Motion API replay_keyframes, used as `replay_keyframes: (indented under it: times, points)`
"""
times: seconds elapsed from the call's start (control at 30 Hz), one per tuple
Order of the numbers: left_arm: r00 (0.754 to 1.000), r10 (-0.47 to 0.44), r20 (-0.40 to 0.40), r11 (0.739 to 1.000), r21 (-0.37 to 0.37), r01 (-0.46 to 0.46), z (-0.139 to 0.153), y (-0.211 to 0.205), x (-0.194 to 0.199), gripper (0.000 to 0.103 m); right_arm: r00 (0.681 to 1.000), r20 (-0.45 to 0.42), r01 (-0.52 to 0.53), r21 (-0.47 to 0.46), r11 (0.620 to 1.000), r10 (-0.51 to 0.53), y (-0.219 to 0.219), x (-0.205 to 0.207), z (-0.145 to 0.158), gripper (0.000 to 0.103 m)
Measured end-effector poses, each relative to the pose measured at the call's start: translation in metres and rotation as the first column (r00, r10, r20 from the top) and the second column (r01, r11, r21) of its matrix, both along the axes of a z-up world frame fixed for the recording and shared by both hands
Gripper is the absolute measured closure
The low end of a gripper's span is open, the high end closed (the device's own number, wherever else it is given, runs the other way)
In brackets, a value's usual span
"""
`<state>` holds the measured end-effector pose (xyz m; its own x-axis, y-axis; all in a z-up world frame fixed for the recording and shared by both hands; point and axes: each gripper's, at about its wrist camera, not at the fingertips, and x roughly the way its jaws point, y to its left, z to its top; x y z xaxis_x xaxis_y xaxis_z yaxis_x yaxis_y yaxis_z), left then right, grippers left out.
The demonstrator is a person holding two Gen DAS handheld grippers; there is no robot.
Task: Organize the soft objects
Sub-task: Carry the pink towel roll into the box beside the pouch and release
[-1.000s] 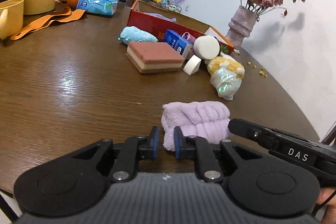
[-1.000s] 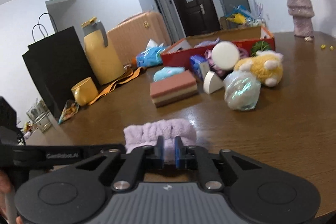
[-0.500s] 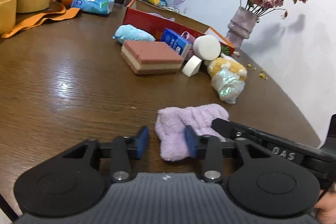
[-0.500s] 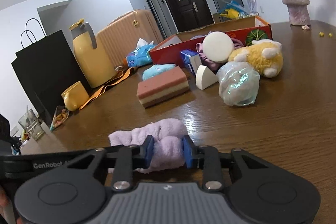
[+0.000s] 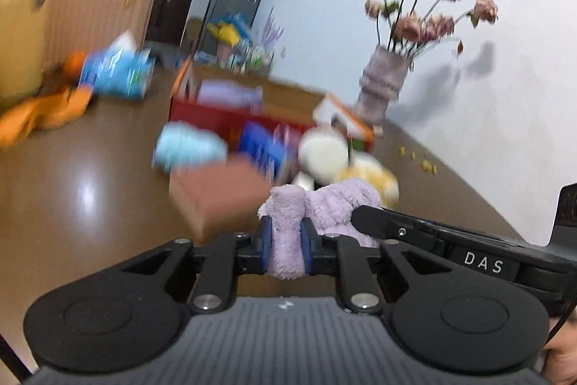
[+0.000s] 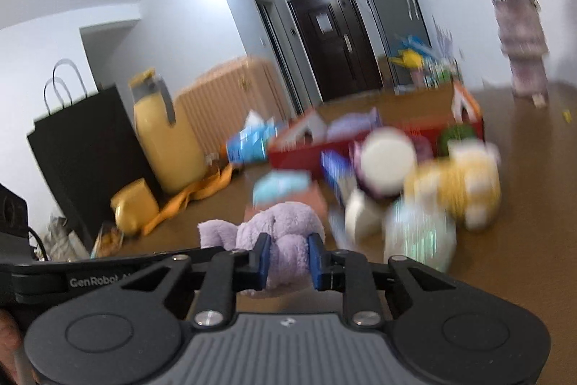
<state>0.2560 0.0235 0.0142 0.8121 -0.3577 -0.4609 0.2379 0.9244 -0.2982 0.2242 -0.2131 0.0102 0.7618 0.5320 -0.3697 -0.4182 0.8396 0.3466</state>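
A fluffy purple cloth (image 5: 335, 201) hangs off the brown table (image 5: 90, 204), gripped at both ends. My left gripper (image 5: 285, 237) is closing, its blue pads pressing one end of the cloth. My right gripper (image 6: 286, 257) is closing too, pads squeezing the other end of the cloth (image 6: 281, 219). One finger of the right gripper (image 5: 382, 224) reaches in from the right in the left wrist view. Beyond lie a layered sponge block (image 5: 216, 193), a blue plush (image 5: 187, 150), a yellow plush (image 6: 458, 193) and a red box (image 5: 212, 118), all blurred.
A vase of dried flowers (image 5: 382, 85) stands at the table's far right. A yellow jug (image 6: 166, 147), yellow cup (image 6: 135, 208), black paper bag (image 6: 83, 150), tissue pack (image 5: 115, 74) and ribbed suitcase (image 5: 97, 13) are on the left. A shiny wrapped ball (image 6: 418, 237) lies ahead of the right gripper.
Both grippers closed on the purple cloth and lifted it off the table, moving forward toward the pile. The background is now motion-blurred.
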Motion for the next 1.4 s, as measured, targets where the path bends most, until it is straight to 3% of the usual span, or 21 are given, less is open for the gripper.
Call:
replay_keyframes:
  times: [0.1, 0.37, 0.5, 0.6, 0.7, 0.77, 0.83, 0.93, 0.97, 1.03, 1.13, 1.23, 1.3, 1.4]
  points:
    - [0.998, -0.012, 0.062, 0.999, 0.045, 0.009, 0.030, -0.003, 0.049, 0.086, 0.998, 0.056, -0.001, 0.007, 1.000, 0.000, 0.000, 0.048, 0.030, 0.081]
    - [1.000, -0.026, -0.005, 0.998, 0.054, 0.026, 0.068, -0.029, 0.207, 0.086, 0.998, 0.013, 0.054, 0.063, 0.997, -0.055, -0.017, 0.191, 0.070, 0.081]
    - [0.993, -0.059, -0.106, 0.995, 0.071, 0.066, 0.054, -0.059, 0.295, 0.086, 0.993, -0.041, 0.108, -0.002, 0.994, -0.108, -0.032, 0.260, 0.069, 0.081]
    - [0.983, -0.034, -0.180, 0.997, 0.060, 0.046, 0.038, -0.085, 0.353, 0.086, 0.985, -0.077, 0.146, -0.094, 0.985, -0.153, -0.039, 0.313, 0.060, 0.081]
    - [0.975, -0.036, -0.220, 0.993, 0.097, 0.059, 0.020, -0.110, 0.390, 0.087, 0.975, -0.087, 0.182, -0.218, 0.959, -0.205, -0.043, 0.355, 0.045, 0.081]
    - [0.964, -0.031, -0.264, 0.993, 0.103, 0.060, 0.005, -0.119, 0.413, 0.086, 0.965, -0.143, 0.184, -0.229, 0.956, -0.220, -0.051, 0.381, 0.033, 0.081]
    - [0.960, 0.005, -0.280, 0.995, 0.102, 0.024, -0.008, -0.123, 0.423, 0.085, 0.954, -0.178, 0.198, -0.228, 0.953, -0.241, -0.059, 0.399, 0.019, 0.079]
    - [0.963, -0.007, -0.268, 0.988, 0.148, 0.048, -0.017, -0.129, 0.425, 0.083, 0.932, -0.202, 0.233, -0.307, 0.923, -0.302, -0.059, 0.414, 0.001, 0.075]
    - [0.965, -0.009, -0.260, 0.986, 0.159, 0.053, -0.018, -0.129, 0.423, 0.083, 0.931, -0.214, 0.227, -0.297, 0.928, -0.296, -0.061, 0.415, -0.001, 0.074]
    - [0.970, 0.005, -0.244, 0.984, 0.175, 0.039, -0.016, -0.125, 0.418, 0.080, 0.936, -0.211, 0.219, -0.280, 0.935, -0.282, -0.062, 0.415, 0.004, 0.060]
    - [0.974, 0.030, -0.225, 0.981, 0.193, 0.015, -0.001, -0.116, 0.411, 0.076, 0.943, -0.161, 0.233, -0.303, 0.924, -0.290, -0.060, 0.401, 0.017, 0.052]
    - [0.984, 0.060, -0.169, 0.973, 0.232, -0.019, 0.024, -0.105, 0.397, 0.058, 0.951, -0.133, 0.226, -0.310, 0.923, -0.277, -0.060, 0.386, 0.039, 0.049]
    - [0.990, 0.088, -0.113, 0.963, 0.263, -0.056, 0.044, -0.097, 0.381, 0.038, 0.956, -0.105, 0.230, -0.317, 0.920, -0.275, -0.060, 0.375, 0.057, 0.045]
    - [0.992, 0.125, -0.019, 0.947, 0.302, -0.114, 0.073, -0.086, 0.351, 0.018, 0.958, -0.052, 0.250, -0.330, 0.910, -0.282, -0.062, 0.350, 0.084, 0.037]
